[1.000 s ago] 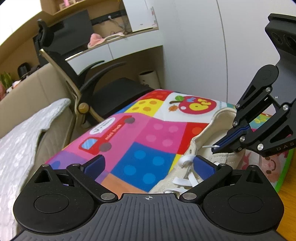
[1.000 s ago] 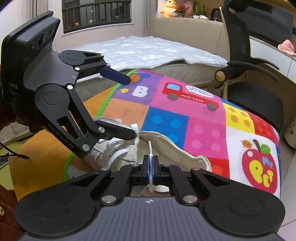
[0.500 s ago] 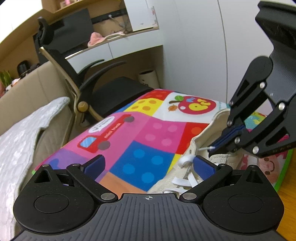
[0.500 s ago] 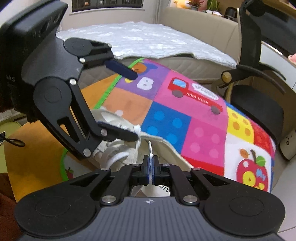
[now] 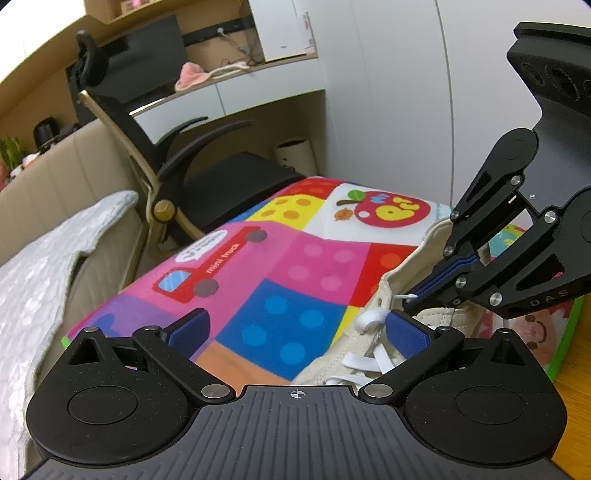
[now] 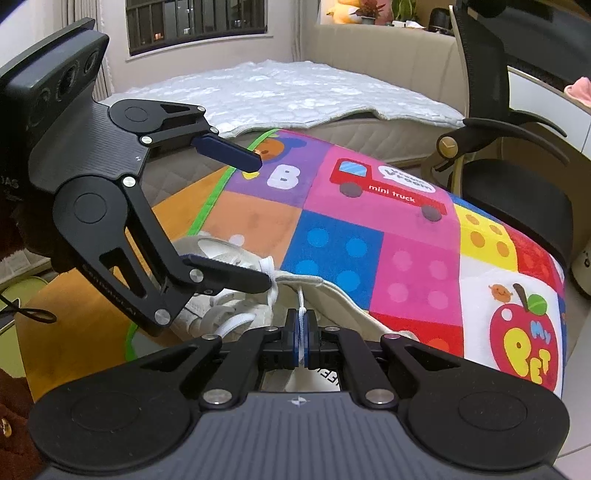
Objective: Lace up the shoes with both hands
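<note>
Your right gripper [image 6: 302, 341] jaws clenched on white lace [image 6: 301, 302] | your left gripper [image 5: 295, 325] jaws released | beige shoe [image 5: 373, 332] on play mat [image 6: 369, 236] reading "mini truck", "My PET"

- Your work surface is a bright patchwork play mat [image 6: 413, 236], printed with a red mini truck, a letter B and an apple, spread over an orange top [image 6: 92, 295].
- Just beyond it you face a black office chair [image 5: 221, 181] with curved armrests.
- Far left in the left wrist view, a white desk [image 5: 258, 85] carries a dark monitor [image 5: 147, 55]; white wardrobe doors [image 5: 399, 92] rise at right.
- In the right wrist view, a quilted white bed [image 6: 288, 92] lies under a barred window [image 6: 195, 22], dark outside.
</note>
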`<act>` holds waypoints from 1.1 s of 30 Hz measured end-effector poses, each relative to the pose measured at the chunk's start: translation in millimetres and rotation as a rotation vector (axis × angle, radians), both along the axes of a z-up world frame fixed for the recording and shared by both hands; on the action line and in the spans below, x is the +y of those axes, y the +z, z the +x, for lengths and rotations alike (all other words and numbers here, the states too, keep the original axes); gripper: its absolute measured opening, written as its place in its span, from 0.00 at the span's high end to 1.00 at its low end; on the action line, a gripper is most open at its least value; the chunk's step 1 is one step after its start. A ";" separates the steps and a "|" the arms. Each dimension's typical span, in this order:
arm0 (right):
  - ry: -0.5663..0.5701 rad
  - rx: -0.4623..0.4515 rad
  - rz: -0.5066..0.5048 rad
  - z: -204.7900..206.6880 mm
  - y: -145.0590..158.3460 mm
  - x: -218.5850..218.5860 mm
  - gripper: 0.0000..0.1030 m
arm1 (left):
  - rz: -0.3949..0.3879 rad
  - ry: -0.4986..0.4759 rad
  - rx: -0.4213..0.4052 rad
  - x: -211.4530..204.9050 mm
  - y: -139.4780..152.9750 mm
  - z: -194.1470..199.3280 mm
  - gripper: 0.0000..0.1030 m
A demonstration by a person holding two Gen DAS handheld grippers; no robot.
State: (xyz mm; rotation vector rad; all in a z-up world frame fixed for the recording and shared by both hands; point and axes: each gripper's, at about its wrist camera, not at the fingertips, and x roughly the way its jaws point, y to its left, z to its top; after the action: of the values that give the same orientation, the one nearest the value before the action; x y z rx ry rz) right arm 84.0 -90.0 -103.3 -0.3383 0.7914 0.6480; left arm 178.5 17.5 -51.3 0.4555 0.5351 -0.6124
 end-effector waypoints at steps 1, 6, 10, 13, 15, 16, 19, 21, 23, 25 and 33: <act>0.002 0.000 -0.004 0.0 0.0 0.2 0.98 | 0.000 0.001 0.000 0.0 0.0 -0.1 0.00; 0.015 0.001 -0.024 0.0 -0.2 1.5 0.98 | 0.001 -0.004 0.000 0.6 -0.6 0.3 0.00; 0.020 0.001 -0.026 -0.3 0.4 1.5 0.98 | -0.003 -0.006 0.002 1.2 -1.5 1.4 0.00; 0.022 -0.005 -0.018 0.5 -0.1 2.7 0.98 | 0.000 -0.006 0.003 0.8 -1.2 1.4 0.00; 0.027 -0.004 -0.017 2.2 -0.7 3.7 0.98 | 0.002 -0.005 0.002 0.8 -0.6 1.4 0.00; 0.029 -0.004 -0.016 3.0 -0.8 4.2 0.98 | 0.003 -0.004 0.002 0.8 -0.3 1.4 0.00; 0.033 -0.006 -0.017 5.1 -0.7 6.0 0.98 | 0.003 -0.005 0.003 0.7 -0.4 1.9 0.00; 0.035 -0.008 -0.017 6.5 -0.5 7.1 0.98 | 0.003 -0.005 0.004 0.9 -0.3 2.4 0.00; 0.036 -0.009 -0.015 7.9 -0.4 8.0 0.98 | 0.002 -0.006 0.005 1.0 -0.3 2.9 0.00; 0.042 -0.011 -0.018 9.2 -0.7 9.5 0.98 | 0.001 -0.006 0.007 1.1 -0.3 3.1 0.00; 0.049 -0.022 -0.015 14.4 0.5 14.7 0.98 | -0.004 -0.007 0.013 1.8 -1.3 3.4 0.00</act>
State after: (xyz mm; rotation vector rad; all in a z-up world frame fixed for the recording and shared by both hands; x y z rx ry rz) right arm 98.3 -75.3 -102.8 -0.3788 0.7687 0.6838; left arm 181.9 19.3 -52.6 0.4496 0.5447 -0.6233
